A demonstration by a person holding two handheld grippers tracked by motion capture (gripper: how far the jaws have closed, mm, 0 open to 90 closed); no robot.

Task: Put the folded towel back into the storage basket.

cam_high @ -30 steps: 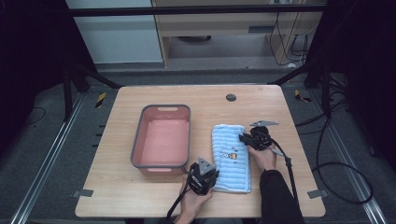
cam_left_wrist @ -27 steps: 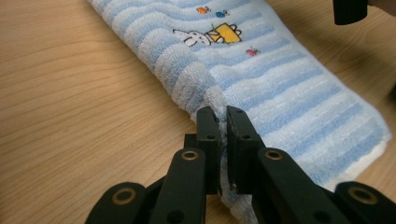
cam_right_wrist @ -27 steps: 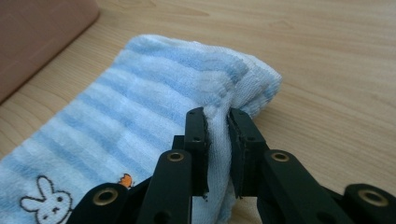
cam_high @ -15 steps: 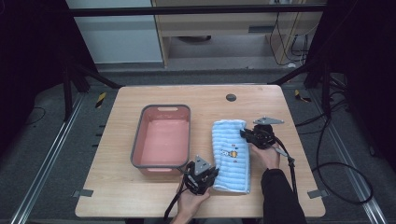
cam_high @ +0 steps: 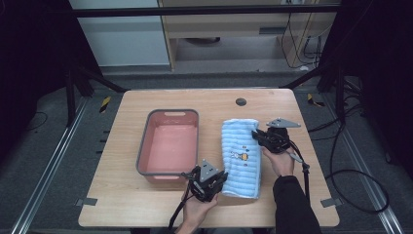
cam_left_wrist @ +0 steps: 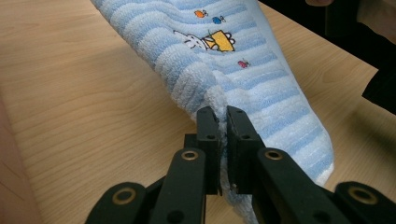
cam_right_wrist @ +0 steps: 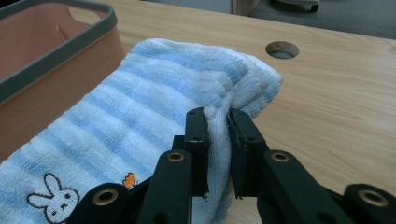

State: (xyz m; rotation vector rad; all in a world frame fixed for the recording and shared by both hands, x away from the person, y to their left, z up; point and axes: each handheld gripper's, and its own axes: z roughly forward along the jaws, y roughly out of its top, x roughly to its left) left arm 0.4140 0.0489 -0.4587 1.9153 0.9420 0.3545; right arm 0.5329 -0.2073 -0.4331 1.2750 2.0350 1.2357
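Observation:
A folded light-blue striped towel (cam_high: pixel 240 157) with a small rabbit picture lies lengthwise on the wooden table, right of a pink bin. My left gripper (cam_high: pixel 210 184) is shut on the towel's near left edge (cam_left_wrist: pixel 205 95), and the cloth bulges above its jaws. My right gripper (cam_high: pixel 261 138) is shut on the towel's far right edge (cam_right_wrist: pixel 219 88), with terry cloth squeezed between its jaws. Both pinched edges hang a little above the tabletop. A hand holds each gripper from the bottom of the high view.
A pink bin with a grey rim (cam_high: pixel 143 151) stands empty left of the towel, its wall (cam_right_wrist: pixel 60 70) close to the cloth. A round cable hole (cam_high: pixel 240 102) sits near the table's far edge. Black cables trail off the right side.
Both grippers have risen a little with the towel's edges in them, and the cloth between them has lifted. The bin has not moved.

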